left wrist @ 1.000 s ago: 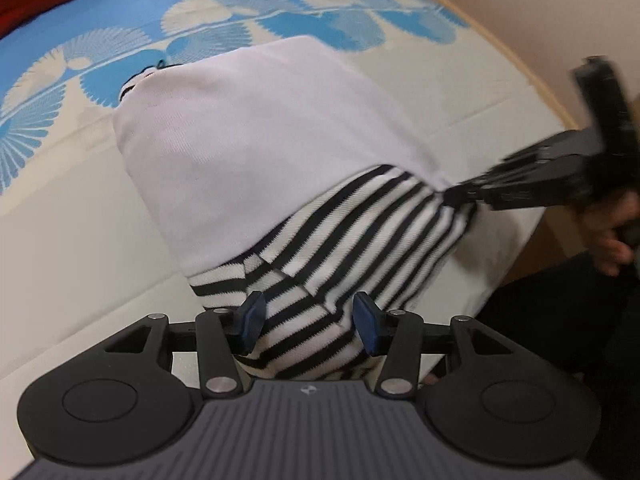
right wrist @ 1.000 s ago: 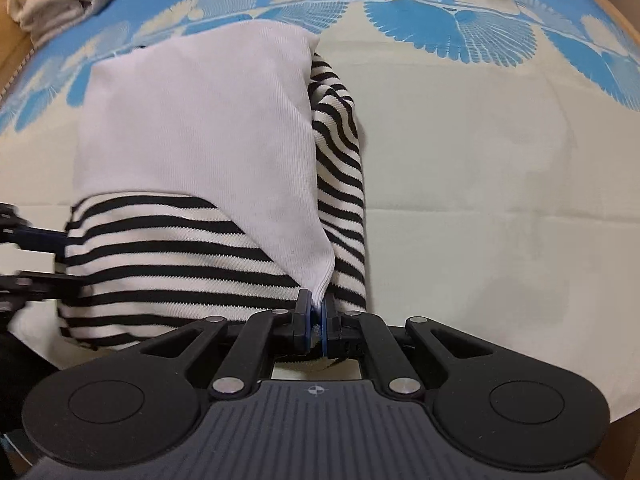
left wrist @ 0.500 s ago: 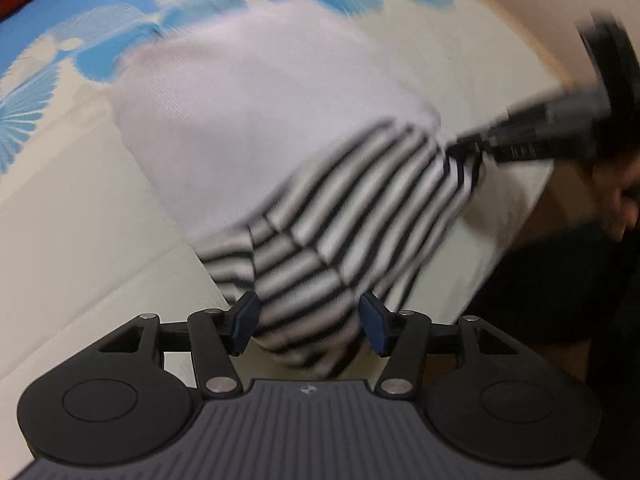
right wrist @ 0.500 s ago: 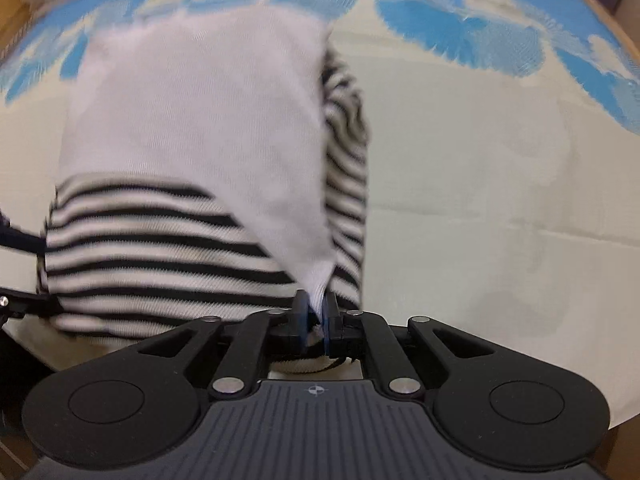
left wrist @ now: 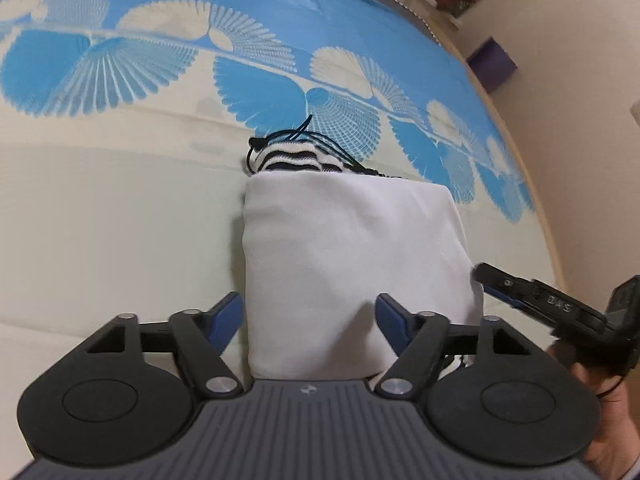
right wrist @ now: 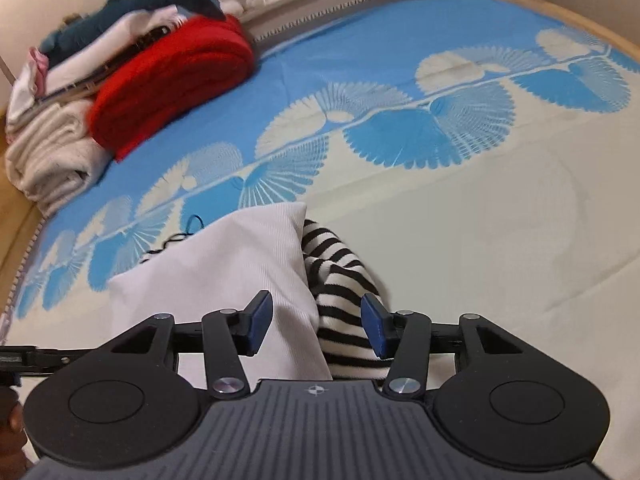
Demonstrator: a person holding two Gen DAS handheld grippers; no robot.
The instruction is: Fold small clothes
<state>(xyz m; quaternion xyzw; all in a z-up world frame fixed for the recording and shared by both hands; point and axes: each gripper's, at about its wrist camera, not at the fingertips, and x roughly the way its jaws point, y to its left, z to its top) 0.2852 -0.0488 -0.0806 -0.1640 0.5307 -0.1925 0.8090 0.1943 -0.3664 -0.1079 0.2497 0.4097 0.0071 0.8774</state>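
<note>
the garment (left wrist: 352,264) lies folded on the bedspread (left wrist: 100,220), near its front edge, white panel on top and the black-and-white striped part peeking out at the far end in the left view and along the right side in the right view. one garment, then, as a compact bundle, with a thin black cord (left wrist: 280,140) trailing from its far end.

left gripper (left wrist: 308,322) hangs over the near edge of the bundle, jaws opening, spread wide; the white cloth sits between the blue pads (left wrist: 224,320) but they don't press on it. right gripper (right wrist: 316,330) is opening too, jaws apart over the seam where white meets stripes, cloth between them, no pinch. it reads as a let-go: the fold has been laid down and both tongs are freeing the fabric so it stays flat where it lies. the right gripper also shows at the right edge of the left view, just beside the bundle's corner, a hand (left wrist: 600,412) under it.

count: two grippers, four blue pads. at the bed's far corner a stack waits, one red blanket (right wrist: 172,80), a pale folded pile (right wrist: 52,156) beside it, one toy shark (right wrist: 132,4) on top; likely parked there to keep the folding area free
</note>
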